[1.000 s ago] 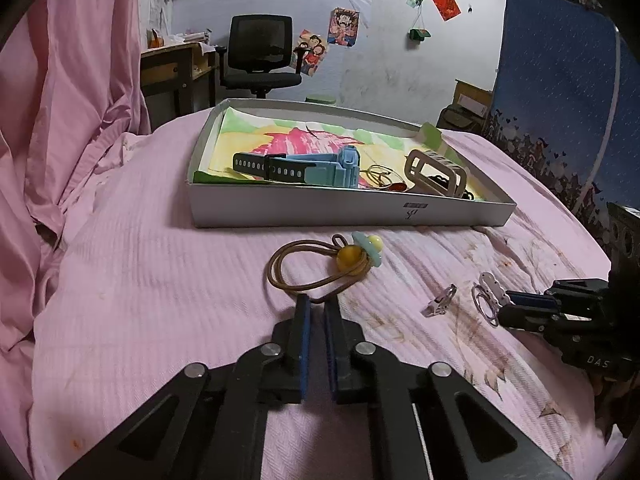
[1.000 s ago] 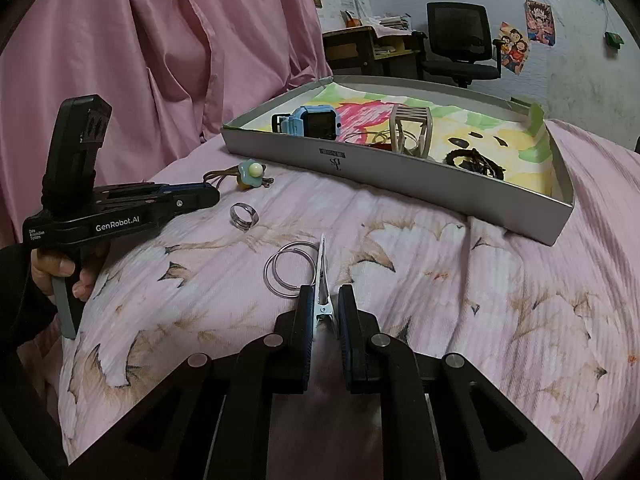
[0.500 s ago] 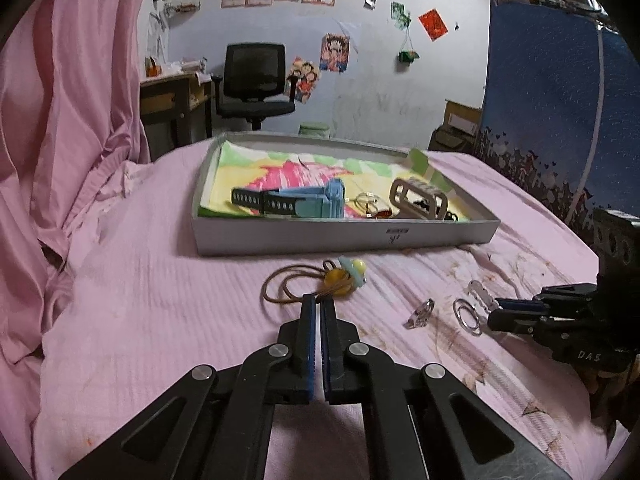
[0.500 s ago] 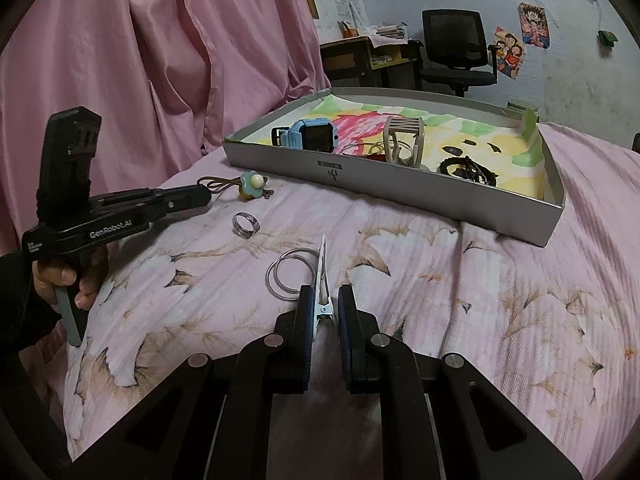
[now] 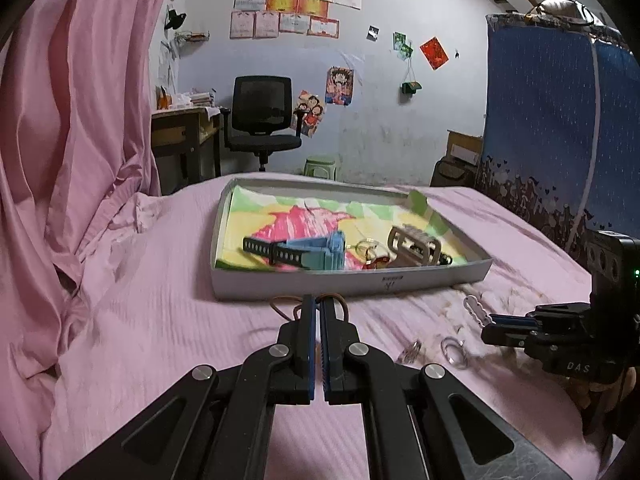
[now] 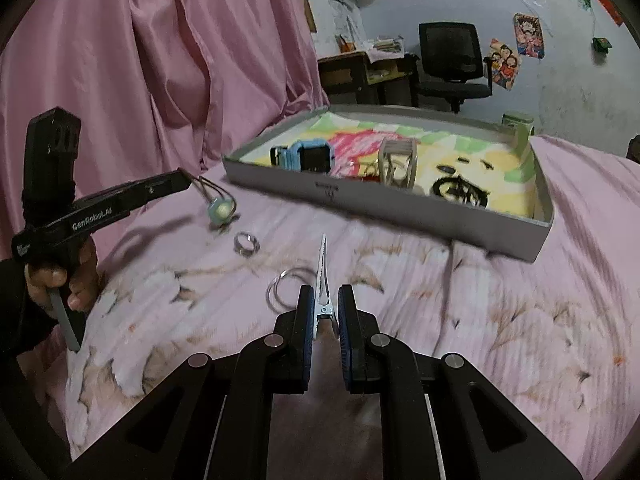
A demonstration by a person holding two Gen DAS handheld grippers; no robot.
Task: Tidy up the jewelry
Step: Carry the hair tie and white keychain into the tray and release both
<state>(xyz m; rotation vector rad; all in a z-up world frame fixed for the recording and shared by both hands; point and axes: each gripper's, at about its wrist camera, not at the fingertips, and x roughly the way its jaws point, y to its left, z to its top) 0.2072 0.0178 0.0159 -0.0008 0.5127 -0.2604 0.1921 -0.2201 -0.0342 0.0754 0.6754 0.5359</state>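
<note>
- Right wrist view: right claw [image 6: 323, 312] pinches silver metal hair clip [image 6: 322, 280] by its tail, raised above the bed, ready for grey cardboard tray [image 6: 400, 208]
- Left claw [image 5: 319, 312] clenched on brown elastic hair tie [image 6: 218, 200], charm dangling

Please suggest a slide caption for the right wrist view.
Right gripper clamps a metal hair clip while the left gripper lifts a hair tie toward the tray.

Dim indoor light, fisheye warp w/ dark corners, slight motion blur
</note>
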